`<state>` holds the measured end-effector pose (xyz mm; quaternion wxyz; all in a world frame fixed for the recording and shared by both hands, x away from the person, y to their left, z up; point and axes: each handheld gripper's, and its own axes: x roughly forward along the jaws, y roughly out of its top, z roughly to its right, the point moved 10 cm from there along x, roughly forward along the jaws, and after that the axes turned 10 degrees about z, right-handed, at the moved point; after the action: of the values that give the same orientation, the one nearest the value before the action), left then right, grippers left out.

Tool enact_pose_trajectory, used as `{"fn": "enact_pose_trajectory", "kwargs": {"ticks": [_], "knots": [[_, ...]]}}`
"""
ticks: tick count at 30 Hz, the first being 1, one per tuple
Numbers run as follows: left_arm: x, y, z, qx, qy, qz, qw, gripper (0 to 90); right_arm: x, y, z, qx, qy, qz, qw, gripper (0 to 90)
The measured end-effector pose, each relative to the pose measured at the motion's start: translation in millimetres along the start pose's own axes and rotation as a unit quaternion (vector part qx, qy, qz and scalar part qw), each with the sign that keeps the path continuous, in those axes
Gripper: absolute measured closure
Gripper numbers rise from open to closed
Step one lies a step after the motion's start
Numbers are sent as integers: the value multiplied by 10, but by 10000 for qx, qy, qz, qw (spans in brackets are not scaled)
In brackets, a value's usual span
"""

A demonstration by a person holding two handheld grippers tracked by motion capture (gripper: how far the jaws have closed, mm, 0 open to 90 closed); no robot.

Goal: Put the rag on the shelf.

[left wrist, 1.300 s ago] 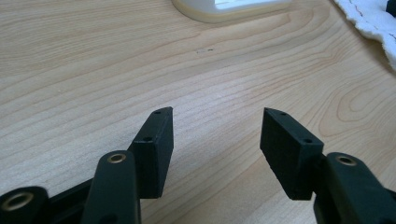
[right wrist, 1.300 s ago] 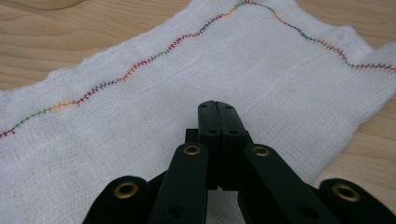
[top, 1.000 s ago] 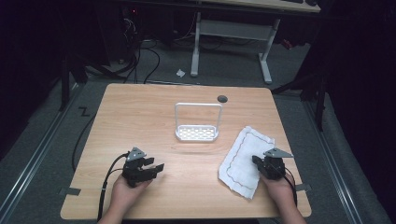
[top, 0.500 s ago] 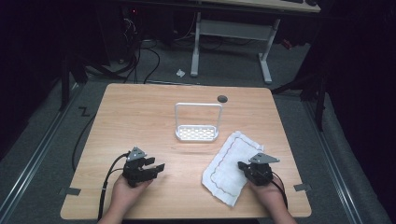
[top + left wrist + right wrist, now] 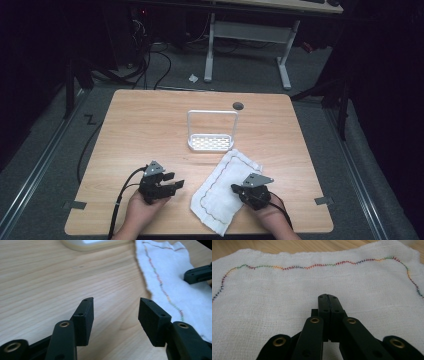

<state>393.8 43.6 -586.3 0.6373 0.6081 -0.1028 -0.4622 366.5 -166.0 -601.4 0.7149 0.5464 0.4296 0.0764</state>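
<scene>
A white cloth (image 5: 220,197) with a wavy multicoloured stitched border lies flat near the table's front edge, right of centre. My right gripper (image 5: 235,189) is shut, its closed tips lying on the cloth's right part; the right gripper view shows the shut jaws (image 5: 328,297) over the flat fabric (image 5: 312,282), with no pucker at them. My left gripper (image 5: 177,185) stands open just left of the cloth, nothing between its fingers (image 5: 116,312). In the left gripper view the cloth's edge (image 5: 172,277) lies beyond the right-hand finger, and the right gripper's tip (image 5: 197,275) rests on it.
A white wire-framed rack (image 5: 212,142) with a perforated base stands at the middle of the wooden table (image 5: 150,125), behind the cloth. A round cable hole (image 5: 238,105) sits near the far edge. Cables trail from both grippers off the front edge.
My right gripper has moved left along the front of the table, and the cloth has slid left and nearer with it. The left gripper has stayed put and open.
</scene>
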Motion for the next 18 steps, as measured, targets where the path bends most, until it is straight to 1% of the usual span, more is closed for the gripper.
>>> {"fn": "enact_pose_trajectory", "kwargs": {"ticks": [2,4,5,7,8,9,11,13,14,15,16,18], "knots": [[31,-13,93,34,-90,-43,9999,470,33,22,-88,-84,114,1,9999,900],[67,-30,212,-26,-306,-113,9995,503,57,39,-163,-189,174,-11,9997,900],[86,-36,266,-9,-386,-119,9992,509,65,46,-176,-235,150,-26,9996,900],[124,-65,360,98,-484,-178,9986,534,63,55,-175,-203,143,-41,9997,900],[124,-65,360,98,-484,-178,9986,554,63,55,-175,-203,143,-41,9997,900],[167,-112,427,226,-532,-293,9979,582,25,82,-135,-153,100,65,9998,900],[206,-160,472,305,-566,-400,9971,640,-55,114,-40,-65,-44,190,9998,900],[232,-192,495,445,-561,-471,9963,698,-149,113,88,101,-195,296,9993,900],[239,-194,510,461,-578,-460,9962,724,-184,87,157,156,-272,283,9991,900],[239,-194,510,461,-578,-460,9962,737,-184,87,157,156,-272,283,9991,900],[240,-197,521,488,-592,-481,9959,752,-229,4,306,267,-480,199,9983,900],[236,-206,536,509,-645,-510,9953,767,-235,-51,396,363,-592,126,9975,900]]}}
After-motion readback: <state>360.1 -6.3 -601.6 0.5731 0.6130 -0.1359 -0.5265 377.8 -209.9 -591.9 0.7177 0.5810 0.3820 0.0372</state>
